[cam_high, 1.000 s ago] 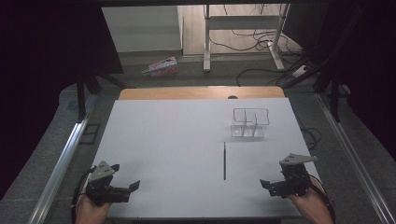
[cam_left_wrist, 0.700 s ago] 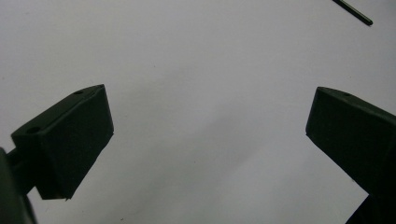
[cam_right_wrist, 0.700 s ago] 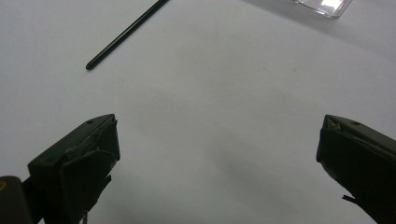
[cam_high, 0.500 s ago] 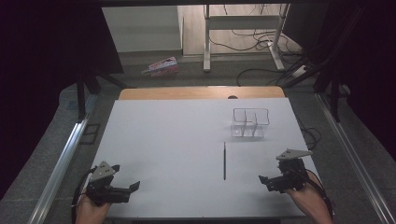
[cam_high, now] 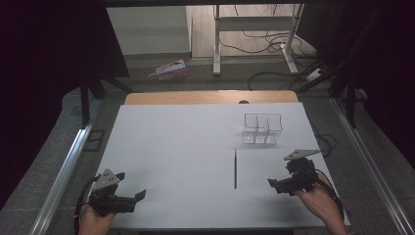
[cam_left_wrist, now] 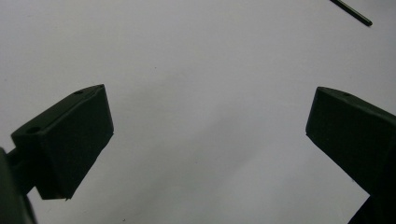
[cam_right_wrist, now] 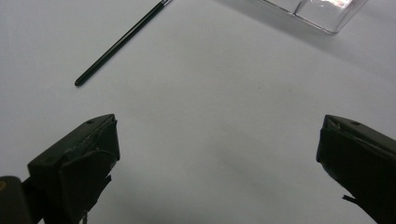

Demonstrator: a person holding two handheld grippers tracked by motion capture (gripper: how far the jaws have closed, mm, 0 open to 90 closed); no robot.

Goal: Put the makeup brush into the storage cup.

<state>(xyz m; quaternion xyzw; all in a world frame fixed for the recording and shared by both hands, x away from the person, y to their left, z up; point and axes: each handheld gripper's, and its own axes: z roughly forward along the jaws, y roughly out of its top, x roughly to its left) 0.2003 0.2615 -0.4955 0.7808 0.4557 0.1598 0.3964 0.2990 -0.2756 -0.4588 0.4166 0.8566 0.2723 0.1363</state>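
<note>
A thin dark stick-like tool (cam_high: 235, 169) lies on the white table (cam_high: 186, 147), pointing away from me; its near end appears in the right gripper view (cam_right_wrist: 119, 42) and its tip in the left gripper view (cam_left_wrist: 352, 13). A clear plastic box with compartments (cam_high: 263, 128) stands behind it, its corner also in the right gripper view (cam_right_wrist: 322, 11). My right gripper (cam_high: 274, 183) is open, just right of the stick's near end, nothing between its jaws (cam_right_wrist: 217, 158). My left gripper (cam_high: 139, 195) is open over bare table at the front left (cam_left_wrist: 210, 140).
A wooden strip (cam_high: 210, 97) runs along the table's far edge. Metal rails (cam_high: 63, 171) flank the table on both sides. On the floor beyond lie a pink packet (cam_high: 169, 70), cables (cam_high: 274, 39) and a desk frame (cam_high: 254, 24).
My right gripper has shifted left and forward, closer to the stick's near end. The left gripper has barely moved.
</note>
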